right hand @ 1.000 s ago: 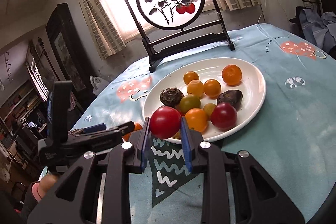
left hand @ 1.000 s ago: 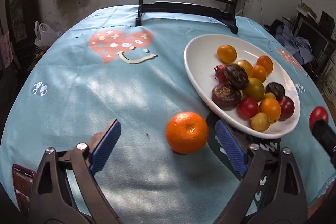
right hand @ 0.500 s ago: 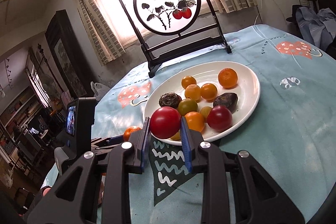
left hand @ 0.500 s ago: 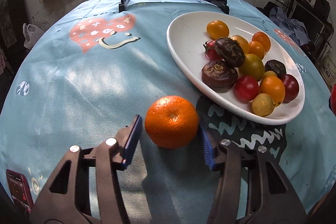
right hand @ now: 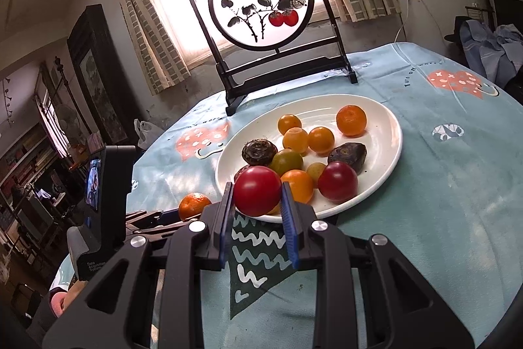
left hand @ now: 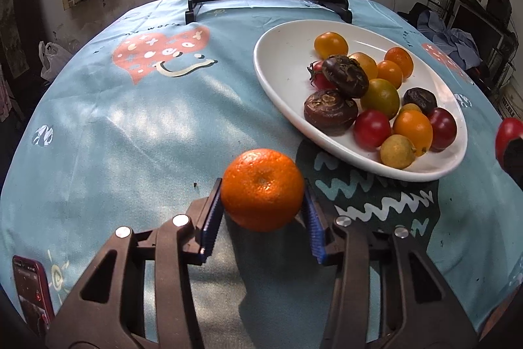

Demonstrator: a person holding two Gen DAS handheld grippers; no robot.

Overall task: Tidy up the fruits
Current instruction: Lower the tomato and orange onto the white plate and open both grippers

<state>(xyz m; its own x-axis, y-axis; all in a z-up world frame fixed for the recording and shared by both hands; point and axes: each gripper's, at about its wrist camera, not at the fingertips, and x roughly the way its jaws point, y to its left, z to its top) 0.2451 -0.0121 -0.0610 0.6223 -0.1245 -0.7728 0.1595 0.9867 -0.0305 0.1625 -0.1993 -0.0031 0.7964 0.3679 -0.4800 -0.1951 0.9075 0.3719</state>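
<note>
My left gripper (left hand: pixel 261 201) is shut on an orange mandarin (left hand: pixel 262 189), its blue pads against both sides, just above the blue tablecloth. The mandarin also shows in the right wrist view (right hand: pixel 194 205). My right gripper (right hand: pixel 256 201) is shut on a red tomato (right hand: pixel 257 190) and holds it in the air at the near rim of the white oval plate (right hand: pixel 389 152). The tomato shows at the right edge of the left wrist view (left hand: pixel 508 133). The plate (left hand: pixel 281 67) holds several small tomatoes, mandarins and dark brown fruits.
A black-framed round painted screen (right hand: pixel 261 2) stands at the back of the table (left hand: pixel 130 126). A phone (left hand: pixel 32 293) lies at the near left edge. The left gripper's body with its small display (right hand: pixel 98 185) sits left of the plate.
My left gripper closed its jaws onto the mandarin and lifted it slightly. My right gripper kept hold of the tomato and stayed near the plate's rim.
</note>
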